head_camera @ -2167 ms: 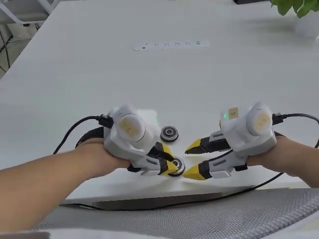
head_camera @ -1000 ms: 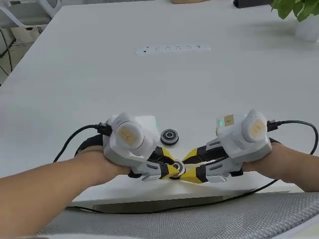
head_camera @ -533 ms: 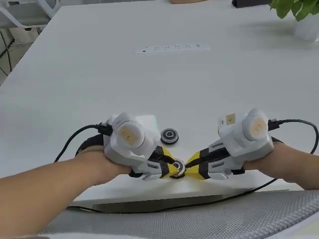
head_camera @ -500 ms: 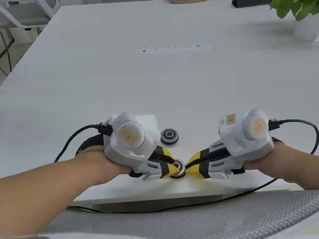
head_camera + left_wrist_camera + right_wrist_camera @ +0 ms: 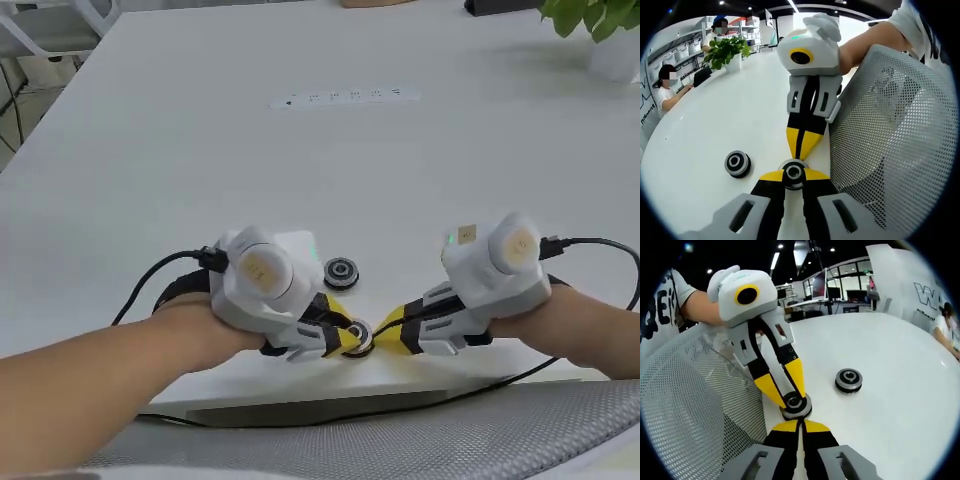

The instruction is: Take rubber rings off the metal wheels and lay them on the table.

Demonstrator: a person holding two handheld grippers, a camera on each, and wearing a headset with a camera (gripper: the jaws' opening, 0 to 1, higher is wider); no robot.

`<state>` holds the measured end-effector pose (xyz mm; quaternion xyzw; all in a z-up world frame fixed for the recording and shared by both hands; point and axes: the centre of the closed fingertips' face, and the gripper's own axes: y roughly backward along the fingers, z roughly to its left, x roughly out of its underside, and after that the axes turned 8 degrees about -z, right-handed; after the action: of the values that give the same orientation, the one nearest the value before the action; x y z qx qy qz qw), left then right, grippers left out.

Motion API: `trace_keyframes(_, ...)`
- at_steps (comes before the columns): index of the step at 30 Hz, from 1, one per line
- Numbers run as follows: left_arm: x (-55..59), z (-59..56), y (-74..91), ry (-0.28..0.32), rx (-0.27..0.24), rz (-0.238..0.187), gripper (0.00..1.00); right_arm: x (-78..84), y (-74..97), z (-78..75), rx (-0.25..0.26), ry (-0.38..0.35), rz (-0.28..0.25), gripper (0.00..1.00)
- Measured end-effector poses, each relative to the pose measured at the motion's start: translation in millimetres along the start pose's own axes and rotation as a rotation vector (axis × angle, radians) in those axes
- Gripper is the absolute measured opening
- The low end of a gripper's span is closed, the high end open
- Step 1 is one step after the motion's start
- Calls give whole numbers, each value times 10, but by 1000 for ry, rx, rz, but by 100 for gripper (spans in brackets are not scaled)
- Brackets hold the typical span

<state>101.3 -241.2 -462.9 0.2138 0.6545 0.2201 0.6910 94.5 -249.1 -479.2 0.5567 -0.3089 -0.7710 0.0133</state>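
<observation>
A small metal wheel (image 5: 356, 335) with a black rubber ring around it is held near the table's front edge. My left gripper (image 5: 793, 175) is shut on this wheel (image 5: 793, 171), one yellow tip on each side. My right gripper (image 5: 800, 425) faces it from the other side with its jaws pressed together at the wheel's rim (image 5: 795, 405), pinching the rubber ring. In the head view the left gripper (image 5: 348, 337) and right gripper (image 5: 383, 328) meet tip to tip. A second wheel (image 5: 341, 270) with its ring on lies flat on the table just beyond them.
A white power strip (image 5: 345, 96) lies far back on the white table (image 5: 200, 170). A potted plant (image 5: 590, 15) stands at the back right. A grey mesh chair back (image 5: 890, 140) sits close behind the grippers. Black cables trail from both grippers.
The right gripper, open and apart at first, has moved left to the held wheel and closed its jaws at its rim. The left gripper has kept its hold.
</observation>
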Motion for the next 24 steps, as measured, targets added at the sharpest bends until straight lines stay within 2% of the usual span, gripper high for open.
trace_keyframes(11,0,1,2,-4,2,-1,7,-21,26,-2,2,-87,-34,0)
trace_keyframes(16,0,2,3,-5,2,0,7,-39,43,-5,6,-157,-64,0)
trace_keyframes(21,-3,-1,0,-8,0,2,7,-45,30,10,7,-186,-73,0)
trace_keyframes(24,-2,-3,0,-8,0,3,7,-54,18,-14,18,-229,-92,0)
